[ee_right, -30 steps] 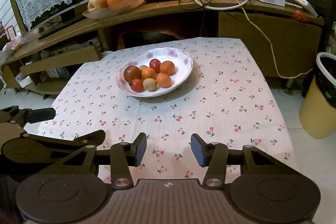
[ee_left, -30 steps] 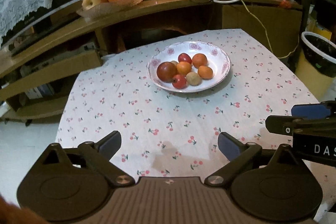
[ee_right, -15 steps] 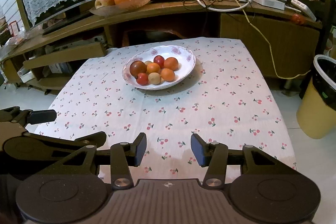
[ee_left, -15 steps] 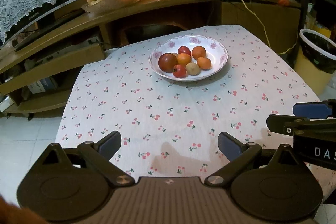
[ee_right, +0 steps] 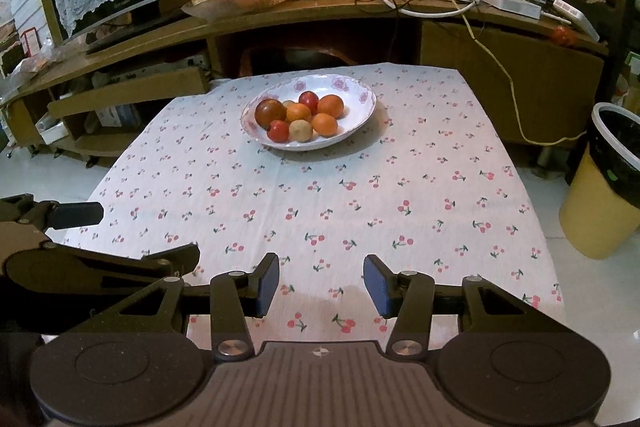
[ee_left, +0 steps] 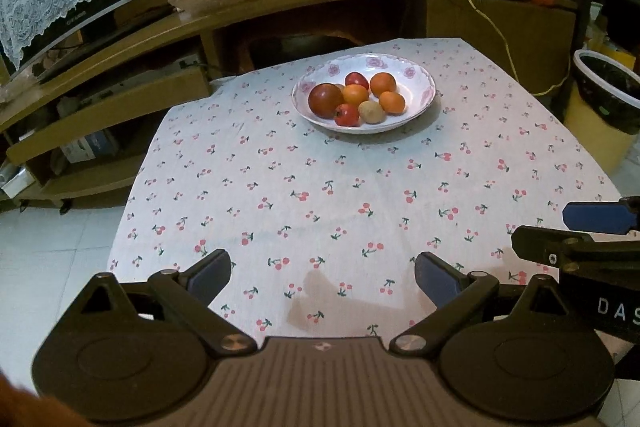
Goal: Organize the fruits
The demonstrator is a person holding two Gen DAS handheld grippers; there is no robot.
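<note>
Task looks near done or not begun, can't be told which: all small fruits (ee_left: 356,98) are gathered in the floral plate (ee_left: 416,73) at the desk's (ee_left: 320,195) far end, none loose on the cherry-print cloth. Left claw (ee_left: 322,273) is held wide open & empty over the near edge; right claw (ee_right: 321,283) is parted less wide, also empty. Vs. 1 s ago, plate is seen farther off & smaller in both views, so both claws have been drawn back; openings are unchanged.
</note>
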